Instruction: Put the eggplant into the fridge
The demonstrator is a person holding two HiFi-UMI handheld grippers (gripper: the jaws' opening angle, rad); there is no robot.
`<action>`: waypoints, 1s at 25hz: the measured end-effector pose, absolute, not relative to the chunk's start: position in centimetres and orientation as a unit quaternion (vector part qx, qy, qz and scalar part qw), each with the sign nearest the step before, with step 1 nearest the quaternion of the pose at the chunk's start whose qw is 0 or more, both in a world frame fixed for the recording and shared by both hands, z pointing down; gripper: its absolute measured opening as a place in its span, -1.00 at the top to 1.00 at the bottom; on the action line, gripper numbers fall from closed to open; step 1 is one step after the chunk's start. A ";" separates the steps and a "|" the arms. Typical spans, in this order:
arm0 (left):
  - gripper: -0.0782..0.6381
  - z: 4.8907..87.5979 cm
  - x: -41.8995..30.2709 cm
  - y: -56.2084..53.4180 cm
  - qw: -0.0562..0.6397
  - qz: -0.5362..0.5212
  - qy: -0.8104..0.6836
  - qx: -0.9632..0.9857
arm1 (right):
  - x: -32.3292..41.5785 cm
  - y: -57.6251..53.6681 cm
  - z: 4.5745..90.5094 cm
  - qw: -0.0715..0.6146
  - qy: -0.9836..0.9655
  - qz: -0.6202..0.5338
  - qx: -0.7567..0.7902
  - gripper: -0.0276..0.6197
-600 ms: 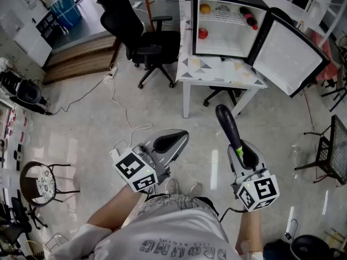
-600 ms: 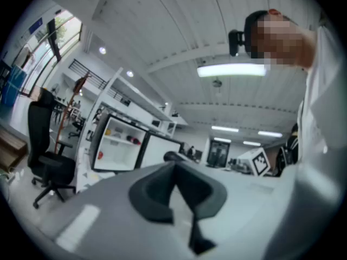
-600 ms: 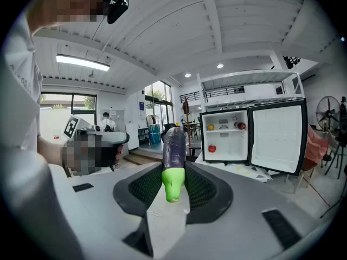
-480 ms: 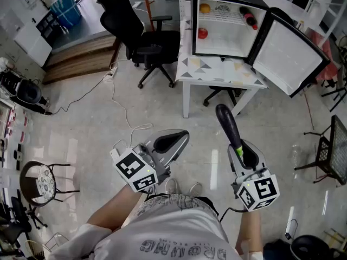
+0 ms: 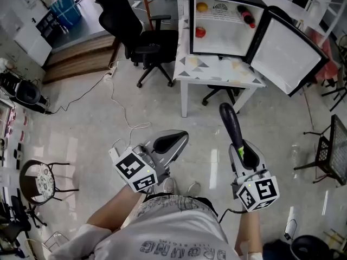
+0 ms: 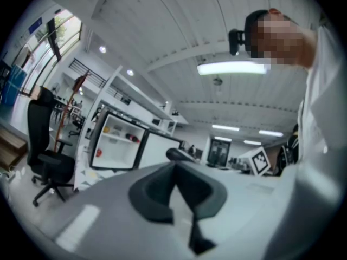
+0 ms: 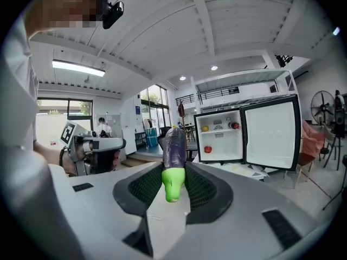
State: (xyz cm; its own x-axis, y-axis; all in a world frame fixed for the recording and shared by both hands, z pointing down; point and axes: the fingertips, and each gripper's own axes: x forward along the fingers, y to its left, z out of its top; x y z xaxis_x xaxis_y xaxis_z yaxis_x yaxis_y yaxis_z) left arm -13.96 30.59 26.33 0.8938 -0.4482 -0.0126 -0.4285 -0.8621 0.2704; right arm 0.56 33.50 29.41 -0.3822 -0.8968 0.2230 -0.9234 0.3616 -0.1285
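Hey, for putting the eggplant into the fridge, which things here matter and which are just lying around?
For the job:
- eggplant
- right gripper, jaws gripping its green stem end
- fridge, door open

Just lying about:
- left gripper, nothing in its jaws
- office chair
- stool
- floor cable

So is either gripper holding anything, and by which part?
The right gripper holds the eggplant by its green stem end, with the purple body pointing forward. The left gripper holds nothing, its jaws together.
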 end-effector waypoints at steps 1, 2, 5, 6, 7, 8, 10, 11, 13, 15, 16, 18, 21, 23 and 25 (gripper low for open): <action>0.76 26.5 -13.7 30.7 0.132 -0.036 -0.228 0.964 | 0.9 33.7 29.5 0.058 -0.823 0.117 0.553 0.53; 0.76 26.7 -13.5 30.8 0.133 -0.035 -0.229 0.964 | 1.2 33.9 29.6 0.058 -0.823 0.117 0.553 0.53; 0.76 26.9 -12.7 31.6 0.134 -0.034 -0.232 0.963 | 2.3 34.7 29.9 0.059 -0.822 0.121 0.553 0.53; 0.76 26.9 -12.4 31.8 0.134 -0.033 -0.232 0.963 | 2.7 35.0 30.0 0.060 -0.822 0.123 0.553 0.53; 0.76 26.9 -12.1 32.1 0.133 -0.032 -0.233 0.963 | 3.1 35.2 30.1 0.060 -0.822 0.124 0.553 0.53; 0.76 27.0 -11.8 32.4 0.133 -0.031 -0.234 0.963 | 3.5 35.4 30.2 0.059 -0.822 0.125 0.552 0.53; 0.76 27.1 -11.2 32.8 0.133 -0.029 -0.235 0.962 | 4.1 35.8 30.3 0.055 -0.824 0.126 0.550 0.53; 0.76 27.1 -10.8 33.1 0.132 -0.028 -0.236 0.962 | 4.4 35.9 30.3 0.053 -0.825 0.126 0.548 0.53; 0.76 27.1 -10.2 33.4 0.130 -0.027 -0.238 0.962 | 4.8 36.1 30.2 0.051 -0.828 0.124 0.545 0.54; 0.76 27.1 -9.7 33.7 0.128 -0.027 -0.240 0.962 | 5.1 36.2 30.0 0.050 -0.831 0.121 0.540 0.54; 0.76 27.0 -9.5 33.8 0.127 -0.027 -0.241 0.962 | 5.3 36.3 29.9 0.050 -0.833 0.119 0.539 0.54; 0.76 27.0 -9.0 33.9 0.125 -0.028 -0.243 0.962 | 5.7 36.4 29.8 0.050 -0.834 0.117 0.537 0.54; 0.76 27.1 -8.3 33.9 0.124 -0.029 -0.246 0.961 | 6.5 36.4 30.0 0.050 -0.835 0.117 0.536 0.54; 0.76 27.3 -8.0 33.7 0.125 -0.030 -0.247 0.960 | 7.0 36.3 30.2 0.051 -0.834 0.118 0.536 0.54; 0.76 27.5 -7.6 33.4 0.125 -0.030 -0.248 0.960 | 7.5 36.1 30.5 0.052 -0.833 0.119 0.537 0.54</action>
